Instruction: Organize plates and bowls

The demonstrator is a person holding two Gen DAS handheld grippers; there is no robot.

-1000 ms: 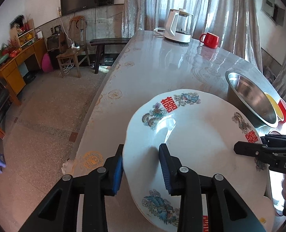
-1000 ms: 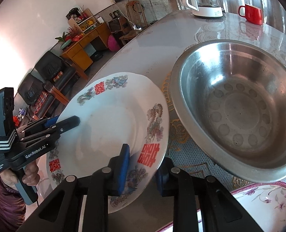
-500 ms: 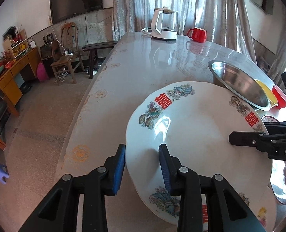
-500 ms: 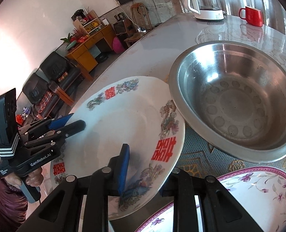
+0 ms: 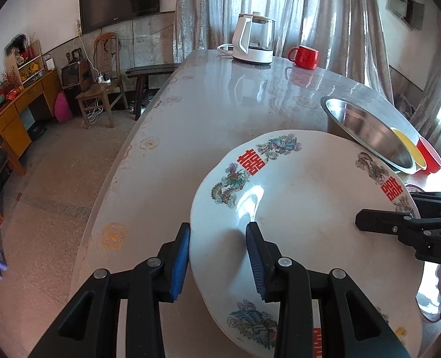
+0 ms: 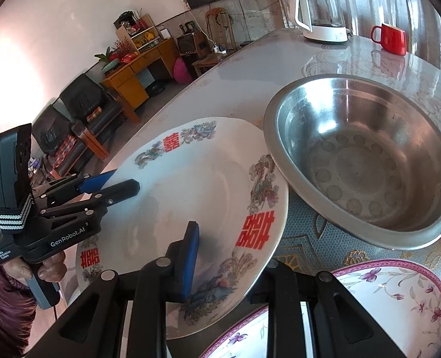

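In the left wrist view, the left gripper (image 5: 217,256) clamps the near rim of the plate (image 5: 304,208), held above the table (image 5: 220,101). In the right wrist view, the right gripper (image 6: 229,256) pinches the plate's opposite rim, beside the steel bowl (image 6: 366,161).

white dragon-and-phoenix plate (image 5: 304,208) tilted above table, steel bowl (image 6: 366,161) beside, floral plate (image 6: 384,307) below

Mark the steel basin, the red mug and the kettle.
steel basin (image 6: 360,179), right wrist view, inner floor.
red mug (image 6: 393,39), right wrist view, side wall.
kettle (image 5: 251,55), left wrist view, white base.
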